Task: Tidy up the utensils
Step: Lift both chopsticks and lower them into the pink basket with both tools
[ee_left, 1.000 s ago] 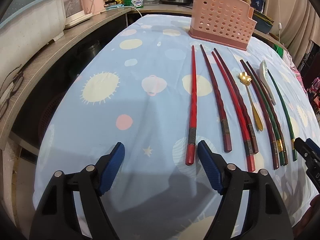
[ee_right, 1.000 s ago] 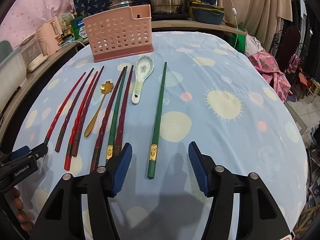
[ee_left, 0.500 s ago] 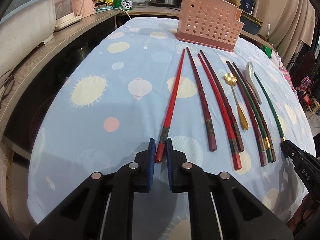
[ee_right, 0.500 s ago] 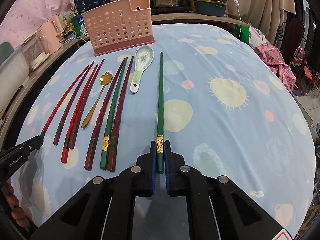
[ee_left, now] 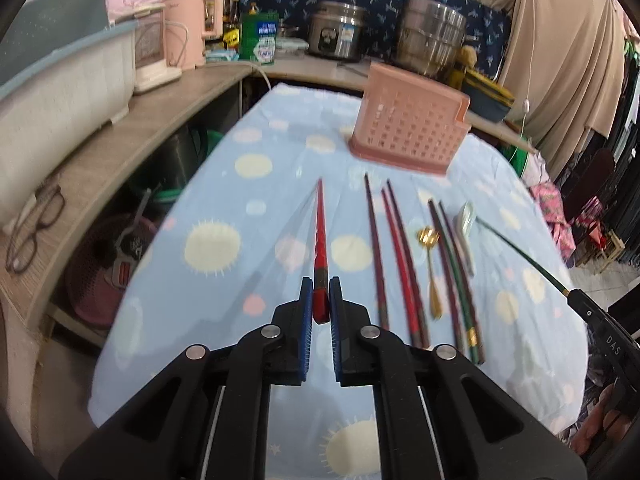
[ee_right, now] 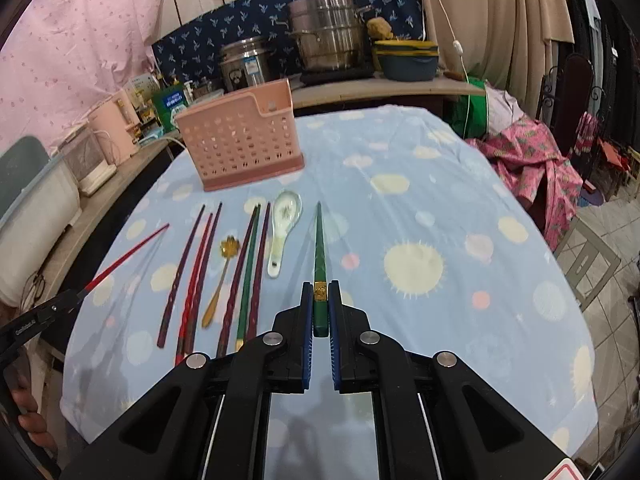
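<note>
Left gripper [ee_left: 321, 300]: the blue pads are pressing on the thick end of the red chopstick [ee_left: 320, 236], and the jaws are closing the last bit onto it. The chopstick is hanging clear of the cloth, tip pointing away toward the pink utensil basket [ee_left: 408, 130], a faint shadow lying beside it on the tablecloth [ee_left: 224, 184].

Right gripper [ee_right: 321, 306]: the jaws are sitting clamped on the butt of the green chopstick [ee_right: 320, 248], just behind its gold band. This one is also riding above the cloth, tip aimed the same way.

Left view, working outward: five more chopsticks are lying in a row to the right of the held red one, a dark one [ee_left: 374, 248], a red and dark pair [ee_left: 402, 264], then a dark and green pair [ee_left: 454, 272]. The gold spoon [ee_left: 430, 256] is resting between the two pairs. The white ceramic spoon [ee_left: 466, 232] is lying just beyond the last pair.

Right view: the ceramic spoon [ee_right: 282, 232] is sitting just left of the held green chopstick, bowl toward the basket [ee_right: 240, 140].

The basket is standing upright at the far end of the table, well apart from the row. Pots [ee_right: 324, 40] are sitting on the counter behind it.
</note>
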Demonstrator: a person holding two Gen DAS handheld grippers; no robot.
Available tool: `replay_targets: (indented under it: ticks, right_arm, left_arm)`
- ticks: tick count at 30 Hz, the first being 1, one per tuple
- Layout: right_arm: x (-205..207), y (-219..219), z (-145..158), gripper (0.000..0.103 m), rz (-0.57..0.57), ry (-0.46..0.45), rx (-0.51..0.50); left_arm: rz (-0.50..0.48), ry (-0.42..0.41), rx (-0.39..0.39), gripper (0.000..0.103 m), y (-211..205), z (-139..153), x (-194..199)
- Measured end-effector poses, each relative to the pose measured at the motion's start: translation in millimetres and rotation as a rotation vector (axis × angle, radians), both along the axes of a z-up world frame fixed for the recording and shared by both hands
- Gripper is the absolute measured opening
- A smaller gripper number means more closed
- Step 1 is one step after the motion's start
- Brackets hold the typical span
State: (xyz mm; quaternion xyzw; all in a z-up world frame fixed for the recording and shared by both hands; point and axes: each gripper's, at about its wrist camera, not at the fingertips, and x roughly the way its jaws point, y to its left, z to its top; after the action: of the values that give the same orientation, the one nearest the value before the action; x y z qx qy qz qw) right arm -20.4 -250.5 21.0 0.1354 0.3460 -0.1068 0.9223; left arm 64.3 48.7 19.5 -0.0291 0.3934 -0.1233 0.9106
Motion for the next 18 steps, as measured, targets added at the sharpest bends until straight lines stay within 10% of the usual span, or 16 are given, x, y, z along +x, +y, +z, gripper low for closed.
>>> replay_targets:
  ticks: [18]
  right_arm:
    - [91, -57, 132, 0.007, 0.011, -0.259, 0.007]
  left_arm:
    - [-0.004, -0.247, -0.085, 0.007, -22, 146, 101]
